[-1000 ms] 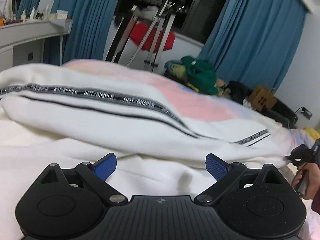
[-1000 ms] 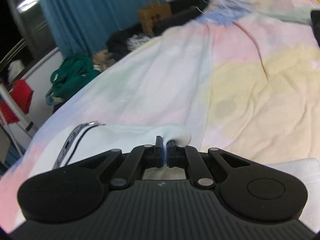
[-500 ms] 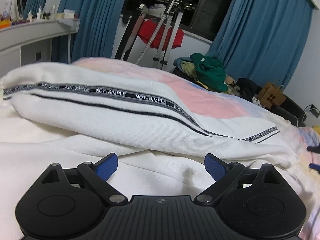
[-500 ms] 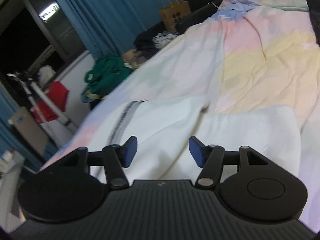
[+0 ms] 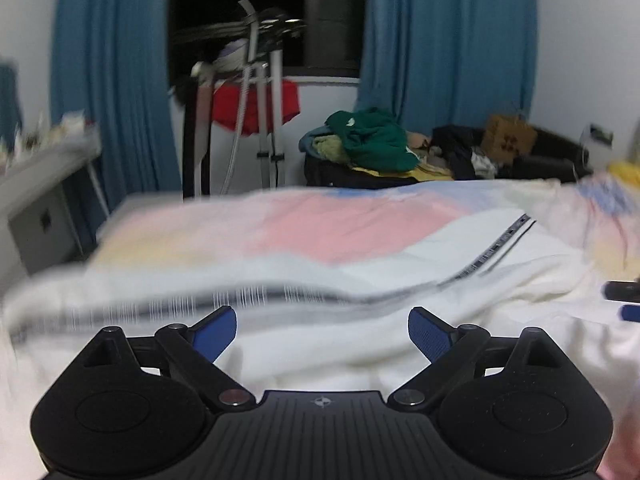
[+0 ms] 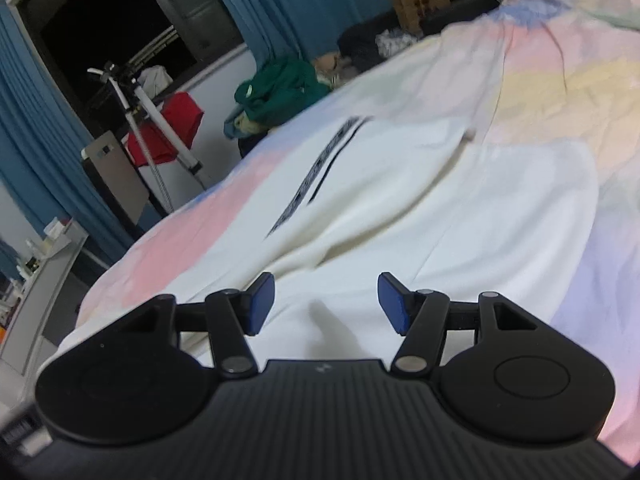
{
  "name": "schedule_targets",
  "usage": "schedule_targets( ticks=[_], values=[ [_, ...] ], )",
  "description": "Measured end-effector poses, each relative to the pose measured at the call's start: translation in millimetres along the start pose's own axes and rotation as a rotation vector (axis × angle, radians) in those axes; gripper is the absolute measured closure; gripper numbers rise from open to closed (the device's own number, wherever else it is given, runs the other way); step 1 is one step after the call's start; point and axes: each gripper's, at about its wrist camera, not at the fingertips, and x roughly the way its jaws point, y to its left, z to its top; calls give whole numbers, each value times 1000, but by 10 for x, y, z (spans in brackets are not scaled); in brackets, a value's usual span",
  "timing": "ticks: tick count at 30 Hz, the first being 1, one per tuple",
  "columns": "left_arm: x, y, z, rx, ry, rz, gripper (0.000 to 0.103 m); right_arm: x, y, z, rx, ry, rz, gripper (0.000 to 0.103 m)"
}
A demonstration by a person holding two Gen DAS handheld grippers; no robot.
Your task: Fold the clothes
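Over on my left, my left gripper (image 5: 322, 332) hangs low above the one white garment (image 5: 360, 320) with its two blue-padded fingers (image 5: 214, 332) spread wide and nothing between them; one grey lettered band (image 5: 496, 246) runs along the cloth towards the bed's far edge, its near end blurred. The garment lies spread across the pastel bedspread (image 6: 560, 76) of the bed, closer to the far edge where one green clothes heap (image 6: 280, 88) sits beyond it. On my right, my right gripper (image 6: 326, 300) also has both fingers (image 6: 390, 304) apart, empty, above the garment's plain white part.
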Motion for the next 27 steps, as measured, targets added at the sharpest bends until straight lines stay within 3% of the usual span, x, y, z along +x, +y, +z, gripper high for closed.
schedule_targets(
  ticks=[4,6,9,14,15,16,17,18,19,23,27],
  values=[
    [476,72,451,101,60,-40,6,69,-92,13,39,18,27,42],
    [822,160,620,117,134,-72,6,116,-127,23,60,30,38,42],
    [1342,269,734,101,297,-127,6,175,-197,68,91,23,46,42],
    [1591,144,780,144,395,-118,17,353,-357,99,163,54,64,42],
    [1640,119,789,153,414,-116,20,405,-378,98,174,63,69,42],
    [1688,93,798,162,433,-114,36,454,-390,95,181,71,68,42],
    [1736,67,807,171,452,-112,57,504,-396,90,185,78,62,42],
    [1785,42,816,180,471,-109,70,545,-401,84,189,86,57,42],
    [1833,16,826,188,490,-107,91,580,-404,78,194,94,53,42],
    [2027,-86,862,224,566,-99,96,555,-406,63,206,95,54,42],
    [2027,-42,1111,201,434,9,96,463,-358,53,180,67,57,42]
  ],
)
